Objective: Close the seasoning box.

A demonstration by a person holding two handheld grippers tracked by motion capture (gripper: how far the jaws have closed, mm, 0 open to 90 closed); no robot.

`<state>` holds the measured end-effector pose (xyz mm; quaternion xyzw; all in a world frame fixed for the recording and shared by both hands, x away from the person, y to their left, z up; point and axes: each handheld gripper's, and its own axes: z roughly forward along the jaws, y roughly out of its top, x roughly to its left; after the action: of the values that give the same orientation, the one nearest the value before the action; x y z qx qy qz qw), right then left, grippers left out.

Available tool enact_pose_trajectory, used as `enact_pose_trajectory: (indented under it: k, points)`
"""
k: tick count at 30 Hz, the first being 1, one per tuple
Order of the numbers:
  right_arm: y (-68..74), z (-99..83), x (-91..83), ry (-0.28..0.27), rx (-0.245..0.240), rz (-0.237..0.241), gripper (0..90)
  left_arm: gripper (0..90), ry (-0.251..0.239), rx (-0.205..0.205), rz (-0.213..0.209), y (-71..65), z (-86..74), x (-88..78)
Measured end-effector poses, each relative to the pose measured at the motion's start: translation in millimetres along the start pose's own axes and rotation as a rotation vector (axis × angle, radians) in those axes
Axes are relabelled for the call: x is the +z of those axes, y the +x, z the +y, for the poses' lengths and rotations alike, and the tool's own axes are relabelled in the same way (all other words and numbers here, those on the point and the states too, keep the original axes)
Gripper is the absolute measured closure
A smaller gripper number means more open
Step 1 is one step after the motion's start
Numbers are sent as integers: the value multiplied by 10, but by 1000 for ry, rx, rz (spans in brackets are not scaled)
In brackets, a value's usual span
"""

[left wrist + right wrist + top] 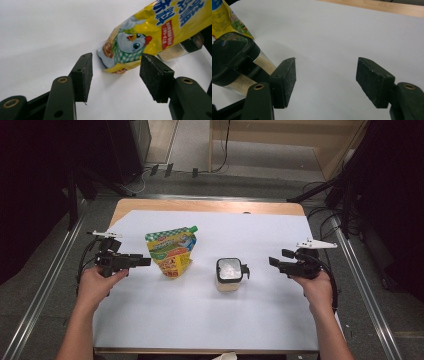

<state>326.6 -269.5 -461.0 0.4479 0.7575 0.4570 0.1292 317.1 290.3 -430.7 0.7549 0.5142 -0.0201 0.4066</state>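
Two tools flank a pouch and a jar
Left tool (146,262) gapes at nine o'clock of pouch (171,251); right tool (273,262), released and empty, sits at three o'clock of jar (229,274)

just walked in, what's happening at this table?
A person holds a gripper in each hand over a white sheet. The left gripper is open, its fingers aimed at the bottom corner of a yellow spouted pouch without touching it. The right gripper, also open and holding nothing, sits to the right of a black-lidded jar of pale powder, apart from it. Both items rest on the sheet, ungrasped.
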Motion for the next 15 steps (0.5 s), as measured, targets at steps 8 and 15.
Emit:
enact_pose_trajectory:
  k: [8, 15]
  points:
    - [-80, -64, 36, 17, 15, -31, 318, 443, -5, -11, 20, 58, -6, 1]
    - [-98, -103, 105, 37, -1, -56, 297, 440, -14, -2, 48, 85, -16, 27]
